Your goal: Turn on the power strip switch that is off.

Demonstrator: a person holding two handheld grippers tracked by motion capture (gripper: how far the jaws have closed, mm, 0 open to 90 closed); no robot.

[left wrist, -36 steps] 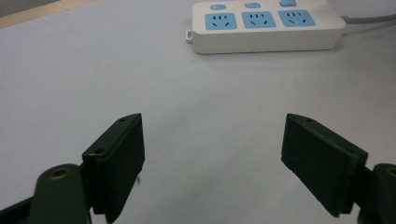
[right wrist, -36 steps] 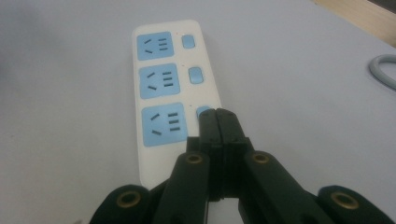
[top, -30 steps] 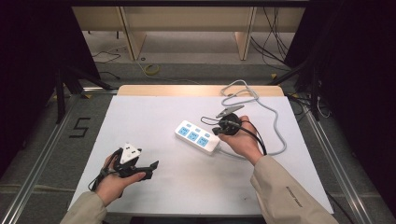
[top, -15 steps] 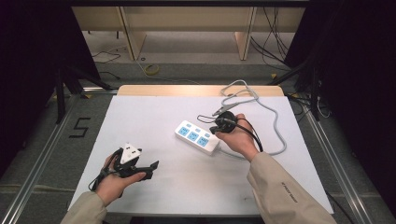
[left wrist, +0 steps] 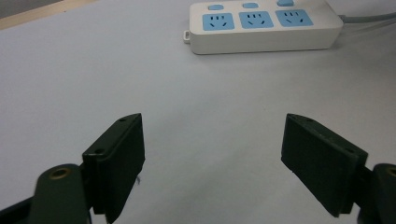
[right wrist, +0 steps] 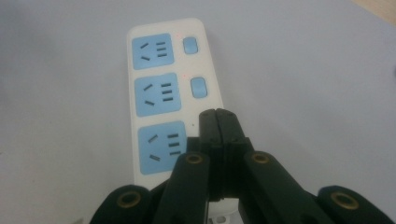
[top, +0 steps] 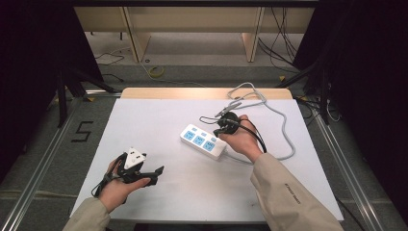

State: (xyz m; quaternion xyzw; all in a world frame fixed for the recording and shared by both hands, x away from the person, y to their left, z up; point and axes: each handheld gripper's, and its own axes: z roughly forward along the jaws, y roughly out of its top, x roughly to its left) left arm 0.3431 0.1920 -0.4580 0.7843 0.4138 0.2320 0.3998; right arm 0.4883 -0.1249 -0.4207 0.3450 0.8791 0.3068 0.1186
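Observation:
A white power strip (top: pixel 204 141) with three blue sockets and a row of blue switches lies right of the table's middle. In the right gripper view, two switches (right wrist: pixel 199 87) of the power strip (right wrist: pixel 159 93) show. My right gripper (right wrist: pixel 217 114) is shut with nothing between its jaws, and its tips are over the spot beside the nearest socket, hiding what is under them. From above, the right gripper (top: pixel 221 129) sits at the strip's far right end. My left gripper (top: pixel 154 174) rests open near the front left, with only bare table between the jaws of the left gripper (left wrist: pixel 233 158). It faces the power strip (left wrist: pixel 261 25).
The strip's grey cable (top: pixel 284 130) loops off to the back right of the white table (top: pixel 159 115) and back along the far edge. A black cable trails from the right gripper over the hand. Dark floor and metal rails surround the table.
The right gripper has edged slightly left along the strip's switch side, jaws still shut. The left gripper and the power strip have stayed put.

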